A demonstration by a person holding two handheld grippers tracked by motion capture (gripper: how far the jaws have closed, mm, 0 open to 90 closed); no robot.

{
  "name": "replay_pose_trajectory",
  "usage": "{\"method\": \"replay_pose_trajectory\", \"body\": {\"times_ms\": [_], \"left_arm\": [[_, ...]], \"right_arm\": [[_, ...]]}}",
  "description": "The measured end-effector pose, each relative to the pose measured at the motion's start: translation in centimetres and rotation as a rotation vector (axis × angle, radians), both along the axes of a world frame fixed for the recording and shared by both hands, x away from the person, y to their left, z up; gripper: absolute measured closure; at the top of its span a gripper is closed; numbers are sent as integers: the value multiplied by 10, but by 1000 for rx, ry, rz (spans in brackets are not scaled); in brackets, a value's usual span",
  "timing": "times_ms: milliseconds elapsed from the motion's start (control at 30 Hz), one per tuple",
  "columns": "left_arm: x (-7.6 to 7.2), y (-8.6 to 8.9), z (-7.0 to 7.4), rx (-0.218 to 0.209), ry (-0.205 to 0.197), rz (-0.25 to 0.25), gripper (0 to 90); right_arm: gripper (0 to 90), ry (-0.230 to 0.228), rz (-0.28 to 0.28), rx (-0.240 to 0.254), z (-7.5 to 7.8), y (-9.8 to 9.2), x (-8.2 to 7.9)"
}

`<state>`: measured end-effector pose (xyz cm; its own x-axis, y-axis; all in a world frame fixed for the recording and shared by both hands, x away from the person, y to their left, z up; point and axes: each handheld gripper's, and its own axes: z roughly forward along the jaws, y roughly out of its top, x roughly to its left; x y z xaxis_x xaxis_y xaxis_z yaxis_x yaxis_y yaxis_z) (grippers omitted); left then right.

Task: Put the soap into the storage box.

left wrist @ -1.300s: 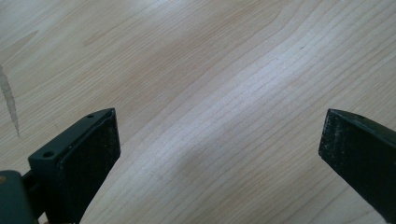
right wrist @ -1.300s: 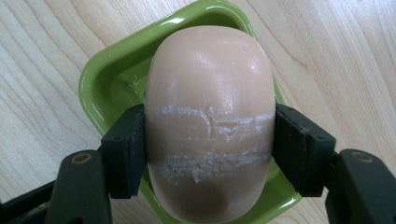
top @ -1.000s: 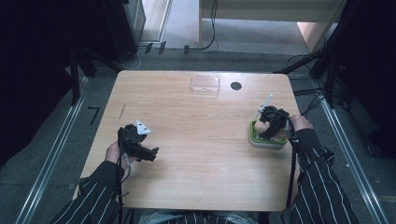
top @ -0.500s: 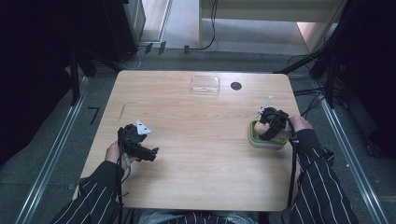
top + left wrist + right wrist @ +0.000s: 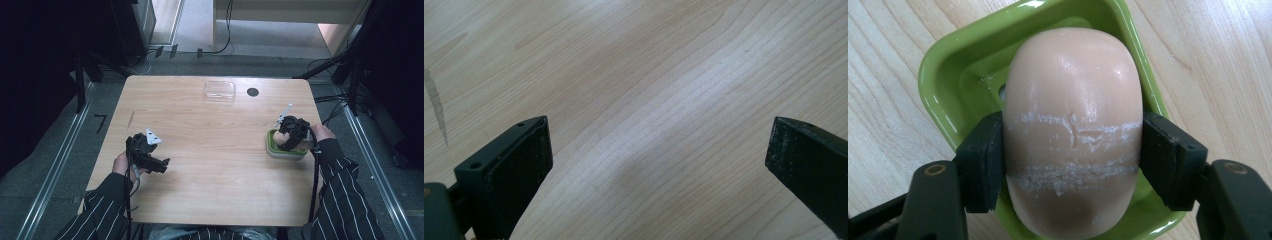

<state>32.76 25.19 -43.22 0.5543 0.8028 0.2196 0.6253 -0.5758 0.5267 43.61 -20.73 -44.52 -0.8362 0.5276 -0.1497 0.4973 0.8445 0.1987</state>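
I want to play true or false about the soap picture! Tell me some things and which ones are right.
1. The right gripper squeezes a peach soap bar. True.
2. The soap sits over a blue dish. False: the dish is green.
3. The left gripper holds a sponge. False: its fingers stand apart over bare table.
4. A clear lid lies at the table's far edge. True.
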Motion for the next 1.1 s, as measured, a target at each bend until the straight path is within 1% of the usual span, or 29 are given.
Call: {"method": "replay_pose_trajectory", "body": {"times_ms": [200, 433, 467, 600, 800, 1100], "left_arm": [[0, -1, 1, 1, -2, 1, 0], [3, -7, 1, 9, -2, -9, 0], [4, -9, 0, 11, 4, -12, 0], [4, -9, -1, 7, 6, -13, 0], [3, -7, 0, 7, 0, -11, 0], [0, -4, 1, 3, -1, -4, 0]], "right_arm": [[337, 1, 13, -3, -2, 0, 0], [337, -1, 11, -2, -5, -3, 0], [337, -1, 5, 9, -5, -4, 0], [337, -4, 1, 10, -5, -4, -2], [336, -1, -10, 18, -6, -5, -3], [336, -3, -33, 7, -7, -3, -2]]}}
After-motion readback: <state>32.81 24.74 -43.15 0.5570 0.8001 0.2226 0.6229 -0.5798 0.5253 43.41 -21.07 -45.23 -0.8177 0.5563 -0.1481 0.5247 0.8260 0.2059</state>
